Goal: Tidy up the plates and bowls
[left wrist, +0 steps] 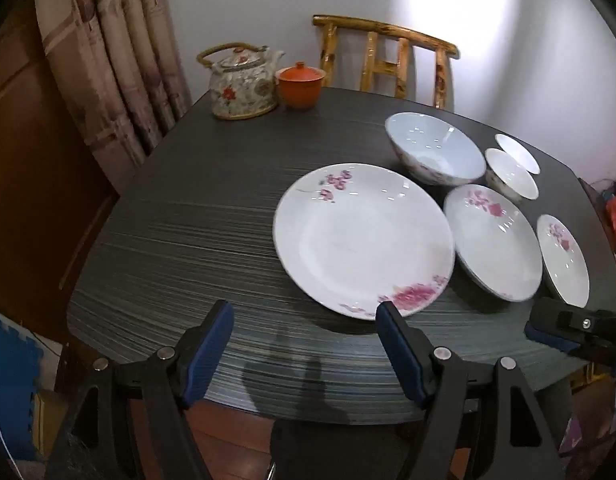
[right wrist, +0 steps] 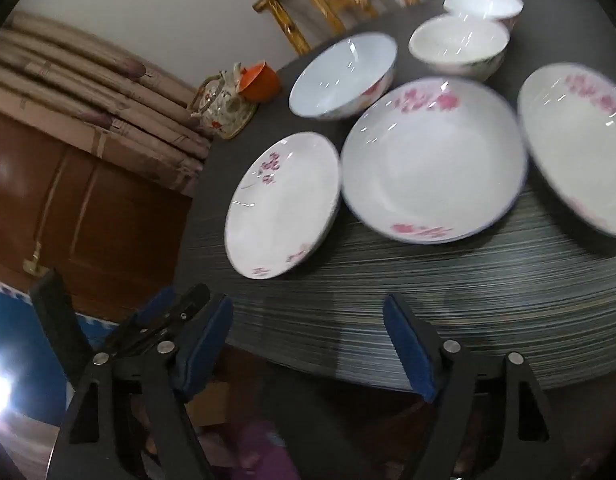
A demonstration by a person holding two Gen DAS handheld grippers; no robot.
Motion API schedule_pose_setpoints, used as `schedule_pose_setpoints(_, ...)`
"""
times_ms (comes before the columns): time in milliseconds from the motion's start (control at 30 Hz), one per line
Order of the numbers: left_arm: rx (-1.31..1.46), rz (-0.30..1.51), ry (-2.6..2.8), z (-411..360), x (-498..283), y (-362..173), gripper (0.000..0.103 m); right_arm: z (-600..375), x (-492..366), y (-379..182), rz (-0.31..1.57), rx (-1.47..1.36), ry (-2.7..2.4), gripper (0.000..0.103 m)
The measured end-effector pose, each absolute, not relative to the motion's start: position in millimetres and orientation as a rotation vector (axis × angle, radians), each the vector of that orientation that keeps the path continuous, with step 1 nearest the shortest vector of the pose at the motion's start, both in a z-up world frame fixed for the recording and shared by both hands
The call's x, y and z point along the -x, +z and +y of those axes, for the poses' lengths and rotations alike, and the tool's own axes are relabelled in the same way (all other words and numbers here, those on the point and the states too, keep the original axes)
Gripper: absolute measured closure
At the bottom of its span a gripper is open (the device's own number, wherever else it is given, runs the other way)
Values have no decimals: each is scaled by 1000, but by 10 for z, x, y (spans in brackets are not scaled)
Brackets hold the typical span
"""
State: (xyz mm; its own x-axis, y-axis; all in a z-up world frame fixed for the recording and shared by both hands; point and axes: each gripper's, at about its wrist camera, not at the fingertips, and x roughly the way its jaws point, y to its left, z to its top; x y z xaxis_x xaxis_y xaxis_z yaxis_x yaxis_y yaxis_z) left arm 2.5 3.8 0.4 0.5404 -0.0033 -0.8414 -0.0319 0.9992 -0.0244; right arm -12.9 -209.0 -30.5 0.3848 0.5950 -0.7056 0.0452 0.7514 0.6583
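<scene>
Since both sets of jaws hang wide apart with nothing in them, nothing's been picked yet: the big plate (left wrist: 364, 236) sits at about 1 o'clock just past the left gripper (left wrist: 306, 350), so that hand looks nearer. The right gripper (right wrist: 308, 344) has the medium plate (right wrist: 432, 160) at 1 o'clock. Bowls (left wrist: 436, 154) sit farther back on the dark striped worktop (left wrist: 188, 240), with a teapot (left wrist: 244, 82) and chair (left wrist: 384, 58) by the wall.

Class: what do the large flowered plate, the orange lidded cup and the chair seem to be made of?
Large white plate with pink flowers: likely glazed ceramic, glossy with light glints. Small orange lidded cup: probably matt clay or ceramic, no shine. Yellow-brown chair: looks like varnished bamboo or wood, knotty poles.
</scene>
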Motion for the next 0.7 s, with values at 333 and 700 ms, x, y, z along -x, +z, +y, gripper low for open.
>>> schedule_pose_setpoints(333, 26, 1023, 15, 87, -179, -130, 28, -1926, -244, -426, 1214, -753, 346, 44)
schedule_pose_setpoints(700, 0, 1008, 25, 186, -452, -232, 28, -1901, -442, -732, 1268, -822, 271, 48)
